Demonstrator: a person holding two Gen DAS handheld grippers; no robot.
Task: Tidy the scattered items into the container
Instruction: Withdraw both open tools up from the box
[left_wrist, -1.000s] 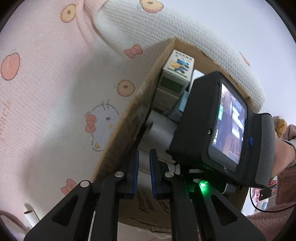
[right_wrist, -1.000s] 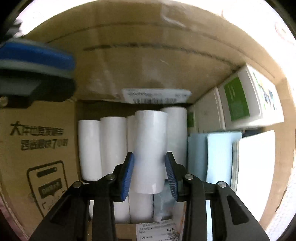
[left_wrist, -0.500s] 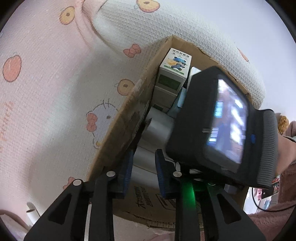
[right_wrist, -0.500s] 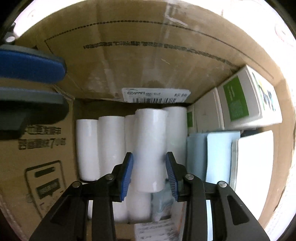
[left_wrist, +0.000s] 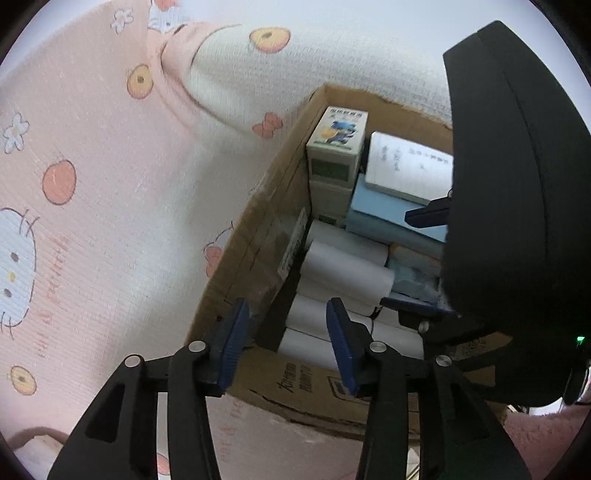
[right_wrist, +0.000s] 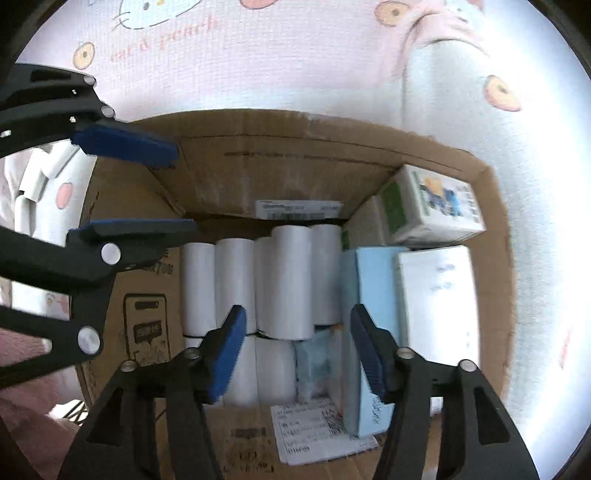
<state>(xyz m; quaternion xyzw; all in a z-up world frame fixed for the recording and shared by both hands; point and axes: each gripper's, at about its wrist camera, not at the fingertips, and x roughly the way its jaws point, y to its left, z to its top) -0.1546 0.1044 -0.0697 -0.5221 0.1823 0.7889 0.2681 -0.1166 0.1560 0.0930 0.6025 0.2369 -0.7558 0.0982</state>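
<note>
Bright, soft daylight; right side blown out w/ glare; fisheye warp at edges; slight motion blur.

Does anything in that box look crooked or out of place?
One white roll lies on top of the row of rolls rather than in line. The box has a ragged, torn rim. Otherwise it looks tidy.

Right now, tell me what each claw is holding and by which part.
Nothing. The right claw is open above the white rolls in the cardboard box; the left claw is open and empty at the box's edge.
</note>
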